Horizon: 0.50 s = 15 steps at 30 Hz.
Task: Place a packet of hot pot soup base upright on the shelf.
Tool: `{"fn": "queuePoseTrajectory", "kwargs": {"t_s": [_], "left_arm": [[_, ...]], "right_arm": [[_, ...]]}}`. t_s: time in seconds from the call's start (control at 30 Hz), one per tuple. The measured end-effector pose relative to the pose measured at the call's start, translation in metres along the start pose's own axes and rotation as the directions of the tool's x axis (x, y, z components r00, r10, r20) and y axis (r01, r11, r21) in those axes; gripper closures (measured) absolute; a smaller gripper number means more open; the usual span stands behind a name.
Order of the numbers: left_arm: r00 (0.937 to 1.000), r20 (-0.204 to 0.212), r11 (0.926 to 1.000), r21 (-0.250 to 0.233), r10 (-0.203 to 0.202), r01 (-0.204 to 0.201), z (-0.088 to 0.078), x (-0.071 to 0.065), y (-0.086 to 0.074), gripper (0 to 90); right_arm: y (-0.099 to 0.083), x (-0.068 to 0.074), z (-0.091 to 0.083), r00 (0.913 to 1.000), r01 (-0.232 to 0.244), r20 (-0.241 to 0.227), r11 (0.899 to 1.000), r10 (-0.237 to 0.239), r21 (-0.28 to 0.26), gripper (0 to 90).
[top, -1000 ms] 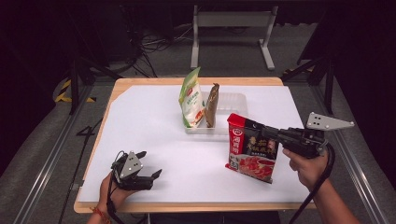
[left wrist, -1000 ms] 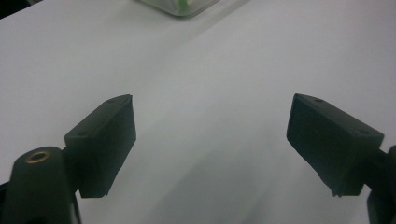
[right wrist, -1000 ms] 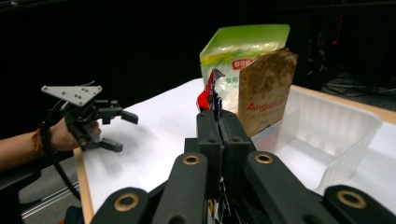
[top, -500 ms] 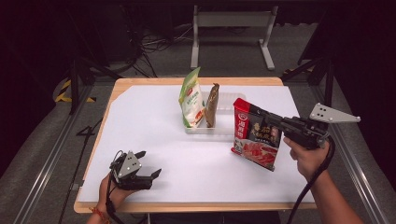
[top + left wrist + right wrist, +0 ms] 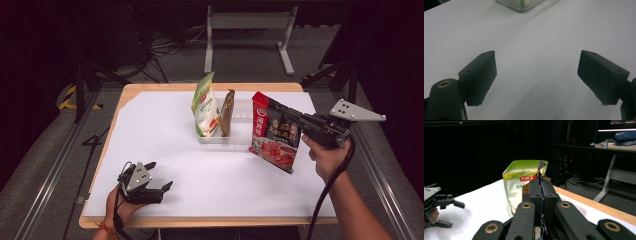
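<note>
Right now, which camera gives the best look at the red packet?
The high view: the red packet faces it, printed front plain, hanging from the right hand-held gripper. The right gripper view catches just its thin top edge pinched between the jaws.

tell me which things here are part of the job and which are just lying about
In the job:
- red pouch, clamped in the right gripper
- clear tray
- green pouch and brown pouch standing in the tray

Lying about:
- left gripper, open, idle on the white table cover
- white stand on the floor behind
</note>
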<state>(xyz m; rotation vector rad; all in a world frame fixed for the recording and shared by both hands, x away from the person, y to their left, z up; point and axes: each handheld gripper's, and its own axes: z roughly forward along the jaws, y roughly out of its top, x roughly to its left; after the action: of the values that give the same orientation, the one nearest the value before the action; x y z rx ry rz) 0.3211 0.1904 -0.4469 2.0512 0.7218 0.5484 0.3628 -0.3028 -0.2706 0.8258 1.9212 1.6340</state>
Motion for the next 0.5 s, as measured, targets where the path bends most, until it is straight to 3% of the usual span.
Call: {"fn": "queuePoseTrajectory", "kwargs": {"t_s": [0.5], "left_arm": [[1.0,0.004,1.0,0.001,-0.001,0.001,0.001,-0.001,0.0,16.6]], "right_arm": [[0.027,0.004,0.031,0.9989,0.025,0.041,1.0,-0.024,-0.013,89.0]]}}
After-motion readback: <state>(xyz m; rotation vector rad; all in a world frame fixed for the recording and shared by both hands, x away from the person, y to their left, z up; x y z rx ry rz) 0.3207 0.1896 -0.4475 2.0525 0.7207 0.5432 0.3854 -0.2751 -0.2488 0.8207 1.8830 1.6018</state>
